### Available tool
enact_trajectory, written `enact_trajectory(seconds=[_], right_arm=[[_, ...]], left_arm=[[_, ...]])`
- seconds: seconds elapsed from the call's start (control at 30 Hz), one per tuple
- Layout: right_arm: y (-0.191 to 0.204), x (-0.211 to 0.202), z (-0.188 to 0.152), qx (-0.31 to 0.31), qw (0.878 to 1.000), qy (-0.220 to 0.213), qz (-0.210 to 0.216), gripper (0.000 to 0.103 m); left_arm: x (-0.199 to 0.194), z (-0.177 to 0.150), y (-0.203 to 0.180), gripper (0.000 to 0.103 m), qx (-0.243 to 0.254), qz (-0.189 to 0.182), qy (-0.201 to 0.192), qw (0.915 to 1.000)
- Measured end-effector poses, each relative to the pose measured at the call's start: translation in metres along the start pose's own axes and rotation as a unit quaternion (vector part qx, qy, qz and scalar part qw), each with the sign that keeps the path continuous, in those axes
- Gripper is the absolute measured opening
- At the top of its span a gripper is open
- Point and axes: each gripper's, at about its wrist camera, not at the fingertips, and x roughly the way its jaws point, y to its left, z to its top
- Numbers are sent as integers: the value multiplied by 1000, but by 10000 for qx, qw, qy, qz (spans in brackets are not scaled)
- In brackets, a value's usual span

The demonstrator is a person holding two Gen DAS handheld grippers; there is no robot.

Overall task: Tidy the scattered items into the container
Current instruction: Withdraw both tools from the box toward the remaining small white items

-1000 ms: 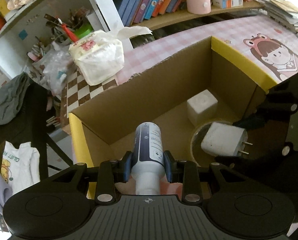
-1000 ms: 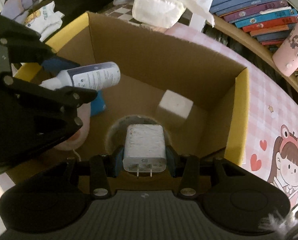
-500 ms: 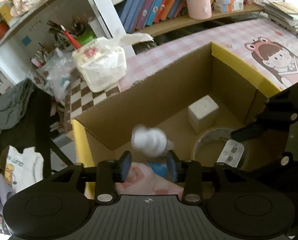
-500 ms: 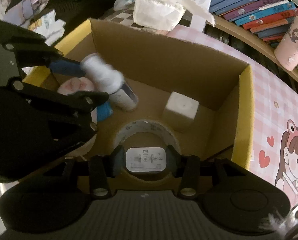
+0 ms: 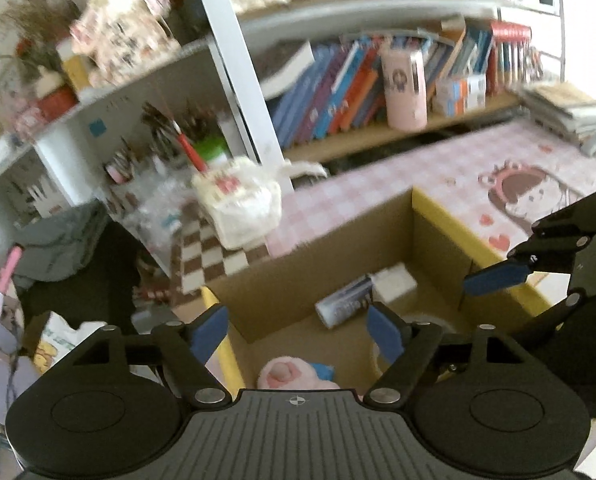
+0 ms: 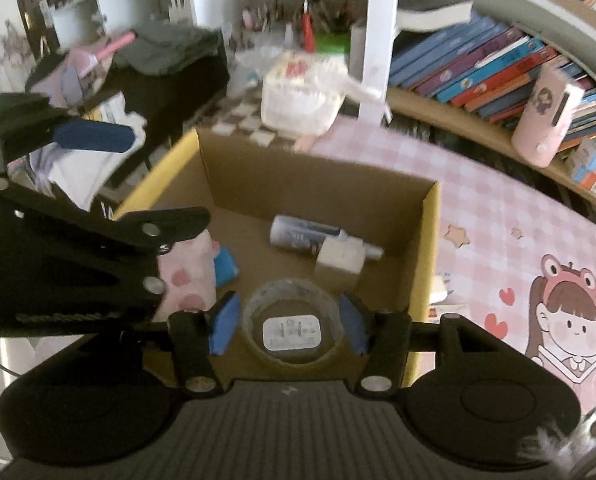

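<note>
The cardboard box [image 6: 310, 176] with yellow flaps stands on the pink checked table. Inside it lie a white spray bottle [image 6: 304, 236], a white cube [image 6: 340, 256], a tape roll [image 6: 257, 300] with a white charger [image 6: 291, 332] in its hole, a pink plush [image 6: 187, 276] and a blue item [image 6: 225, 266]. My right gripper [image 6: 287, 324] is open and empty above the tape roll. My left gripper [image 5: 298, 330] is open and empty above the box's near left side; the bottle [image 5: 344, 306], cube [image 5: 394, 282] and plush [image 5: 285, 374] show below it.
A white tissue pack [image 6: 302, 96] sits beyond the box on a checkered mat. A bookshelf with books and a pink tumbler [image 6: 546, 120] runs behind the table. A small white item [image 6: 442, 290] lies on the table right of the box. Clothes on a dark chair [image 6: 165, 60] stand left.
Both grippers opened and rose. The spray bottle dropped from my left gripper into the box beside the cube. The charger dropped from my right gripper into the tape roll's hole.
</note>
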Motion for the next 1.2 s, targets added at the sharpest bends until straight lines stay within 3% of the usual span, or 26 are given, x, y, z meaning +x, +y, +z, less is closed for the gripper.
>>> enact_trajectory(seconds=[0.3,0.53,0.73,0.97,1.2], right_arm=[[3,-63,-15,124,9971,-754,32,55],[6,-106,-36,298,9916,-1253,85,55],[10,-135,-58,410,9862,-1604,-9,55],[20,-146,-90,295,9857,-1655,-103,55],[38,-147,-130,187,9877,-1553,-29,55]], left_arm=[[-70,-8,0,83,-245,152,-717,9970],[-110,-30,-4,83,-489,294,-1024,9931],[-140,-54,-9,84,-674,642,-1239,9879],[-165,-84,-18,84,-959,881,-1288,9831],[-179,-113,-32,84,-1188,896,-1236,9811]])
